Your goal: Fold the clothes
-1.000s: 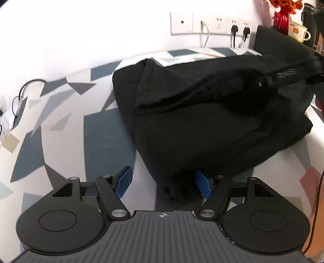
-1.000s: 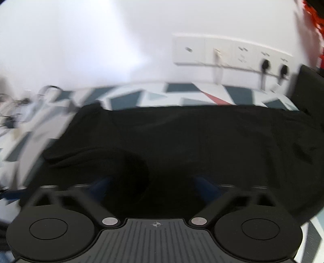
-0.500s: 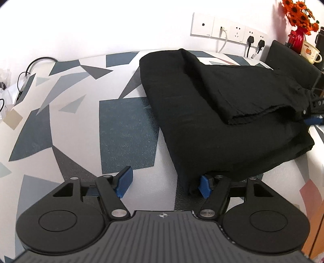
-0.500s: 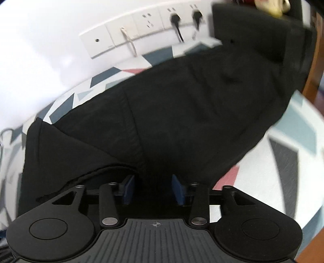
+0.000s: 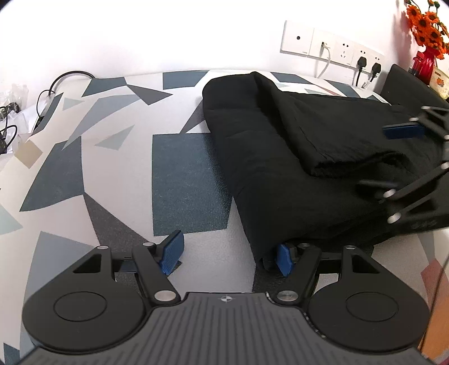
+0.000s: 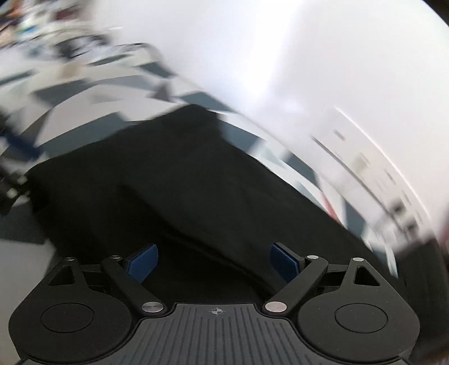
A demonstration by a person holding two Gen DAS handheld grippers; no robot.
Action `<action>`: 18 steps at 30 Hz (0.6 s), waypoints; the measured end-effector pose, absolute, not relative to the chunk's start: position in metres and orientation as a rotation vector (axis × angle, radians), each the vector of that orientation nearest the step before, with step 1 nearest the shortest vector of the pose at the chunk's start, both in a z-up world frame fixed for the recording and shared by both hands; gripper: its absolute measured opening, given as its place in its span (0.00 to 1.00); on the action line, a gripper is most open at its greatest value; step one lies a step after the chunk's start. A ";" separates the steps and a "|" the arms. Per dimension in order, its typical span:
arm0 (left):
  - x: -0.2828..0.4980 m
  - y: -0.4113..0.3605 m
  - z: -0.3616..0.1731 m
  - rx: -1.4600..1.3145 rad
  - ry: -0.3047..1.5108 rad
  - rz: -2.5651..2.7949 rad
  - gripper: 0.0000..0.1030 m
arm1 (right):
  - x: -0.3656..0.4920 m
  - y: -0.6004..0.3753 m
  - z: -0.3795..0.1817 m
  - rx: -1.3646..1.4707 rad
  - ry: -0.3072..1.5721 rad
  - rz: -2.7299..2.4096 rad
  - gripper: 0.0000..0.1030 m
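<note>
Our left hand-held gripper [image 5: 228, 257] and right hand-held gripper [image 6: 212, 262] gape wide, empty, over the folded black garment [image 5: 294, 168]. It looks soft, thick, floppy — we'd pinch a layered edge.

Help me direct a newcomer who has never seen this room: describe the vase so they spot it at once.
Follow the wall sockets rightward to the far right corner, behind the black garment. There stands the vase, beside a cream mug. It alone is red and holds orange flowers.

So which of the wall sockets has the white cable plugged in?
The second wall socket from the left, beside the blank left plate; its white cable hangs down, while black plugs sit further right.
</note>
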State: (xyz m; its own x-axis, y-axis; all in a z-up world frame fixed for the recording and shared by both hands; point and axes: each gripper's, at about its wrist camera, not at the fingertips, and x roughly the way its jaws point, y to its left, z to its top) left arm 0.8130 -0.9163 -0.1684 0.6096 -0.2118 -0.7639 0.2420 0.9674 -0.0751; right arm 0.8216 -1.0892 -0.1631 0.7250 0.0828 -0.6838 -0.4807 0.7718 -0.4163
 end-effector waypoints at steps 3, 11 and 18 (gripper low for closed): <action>0.812 -0.918 -0.168 0.043 0.876 -0.254 0.67 | 0.839 -1.082 -0.167 -0.621 0.716 0.382 0.39; 0.812 -0.920 -0.168 0.043 0.881 -0.229 0.69 | 0.932 -1.204 -0.136 0.139 0.841 0.163 0.08; 0.813 -0.925 -0.167 0.067 0.883 -0.212 0.70 | 0.968 -1.290 -0.144 0.344 0.863 -0.110 0.46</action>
